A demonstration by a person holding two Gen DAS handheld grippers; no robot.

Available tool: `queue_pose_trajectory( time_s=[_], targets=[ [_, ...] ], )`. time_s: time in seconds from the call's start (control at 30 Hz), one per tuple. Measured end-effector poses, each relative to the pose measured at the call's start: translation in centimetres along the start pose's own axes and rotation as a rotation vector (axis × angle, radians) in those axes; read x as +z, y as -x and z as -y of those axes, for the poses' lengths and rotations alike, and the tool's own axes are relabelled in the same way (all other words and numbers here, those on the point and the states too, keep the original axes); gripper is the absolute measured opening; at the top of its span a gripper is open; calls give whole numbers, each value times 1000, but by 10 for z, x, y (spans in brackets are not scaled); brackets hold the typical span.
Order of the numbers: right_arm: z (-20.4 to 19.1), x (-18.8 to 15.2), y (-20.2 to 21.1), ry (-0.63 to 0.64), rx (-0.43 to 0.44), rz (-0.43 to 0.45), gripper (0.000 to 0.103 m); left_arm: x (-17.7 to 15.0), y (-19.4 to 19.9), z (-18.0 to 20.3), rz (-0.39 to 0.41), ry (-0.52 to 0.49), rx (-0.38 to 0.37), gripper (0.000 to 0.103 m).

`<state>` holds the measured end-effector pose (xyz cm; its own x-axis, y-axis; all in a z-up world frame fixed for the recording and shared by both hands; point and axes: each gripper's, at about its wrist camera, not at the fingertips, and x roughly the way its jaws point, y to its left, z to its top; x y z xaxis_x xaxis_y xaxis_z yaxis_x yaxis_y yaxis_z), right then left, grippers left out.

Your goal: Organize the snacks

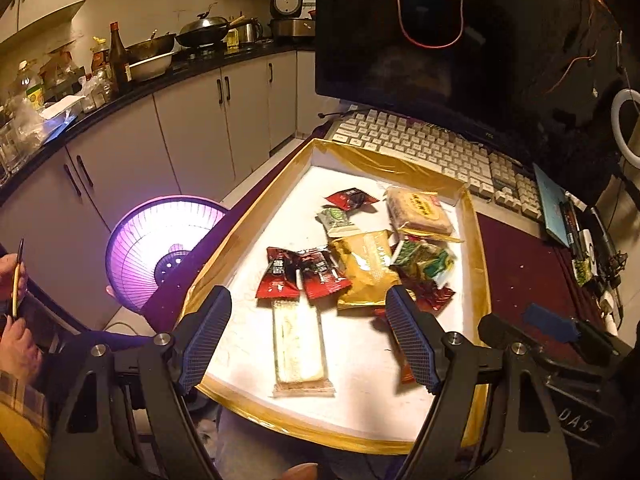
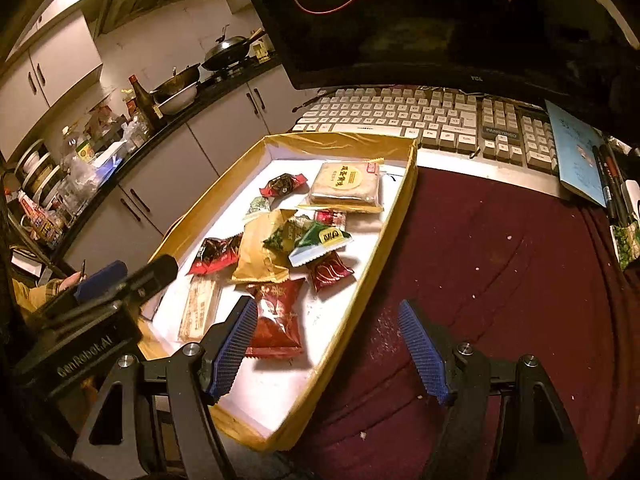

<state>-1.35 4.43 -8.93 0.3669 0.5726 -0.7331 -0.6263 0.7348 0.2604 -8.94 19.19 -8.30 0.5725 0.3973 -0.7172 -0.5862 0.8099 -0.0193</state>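
- Kitchen cabinets and a cluttered dark counter (image 1: pixel 132 92) fill the upper left of both views; a white keyboard (image 1: pixel 432 148) and a dark monitor (image 1: pixel 440 40) stand at the top, behind a maroon table cover (image 2: pixel 500 280).
- On that cover a shallow box with gold-taped walls (image 1: pixel 480 248) is seen, its white floor strewn with snacks.
- The left gripper (image 1: pixel 308 332) is shown with its blue-padded fingers (image 1: pixel 204 340) spread wide and nothing pinched; it hangs over the near end of the box.
- A long pale wafer pack (image 1: pixel 298 348) lies lengthwise on the box floor in the gap between those fingers, lower centre of the left wrist view, touched by neither pad.
- Just above it in the frame two red packets (image 1: pixel 300 272) lie side by side, with a gold pouch (image 1: pixel 364 268) to their right and a green-and-white packet (image 1: pixel 424 260) overlapping that pouch.
- A round pastry in clear wrap (image 1: pixel 420 210) lies at the far right of the box, with a small red candy (image 1: pixel 352 199) to its left.
- The right gripper (image 2: pixel 326 350) is likewise seen spread and empty: its left pad hangs over the box, its right pad over the maroon cover, the box wall between them.
- A large red bag (image 2: pixel 276 316) lies just beside the left pad, partly hidden by it.
- A purple-lit fan (image 1: pixel 160 252) is seen at the left.
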Motion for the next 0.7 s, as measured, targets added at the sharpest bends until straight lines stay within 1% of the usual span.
queue_pose_trajectory(
  time_s=[0.3,0.47,0.7],
  targets=[
    [-6,7,-13,-4,7,-12,75,1,-15,-9,-33,13,-6,80],
    [-7,11,-17,-11,14,-11,75,1,-18,-9,-35,1,-14,80],
    [-10,13,-19,-4,10,-13,75,1,-22,-9,-40,-1,-6,80]
  ],
)
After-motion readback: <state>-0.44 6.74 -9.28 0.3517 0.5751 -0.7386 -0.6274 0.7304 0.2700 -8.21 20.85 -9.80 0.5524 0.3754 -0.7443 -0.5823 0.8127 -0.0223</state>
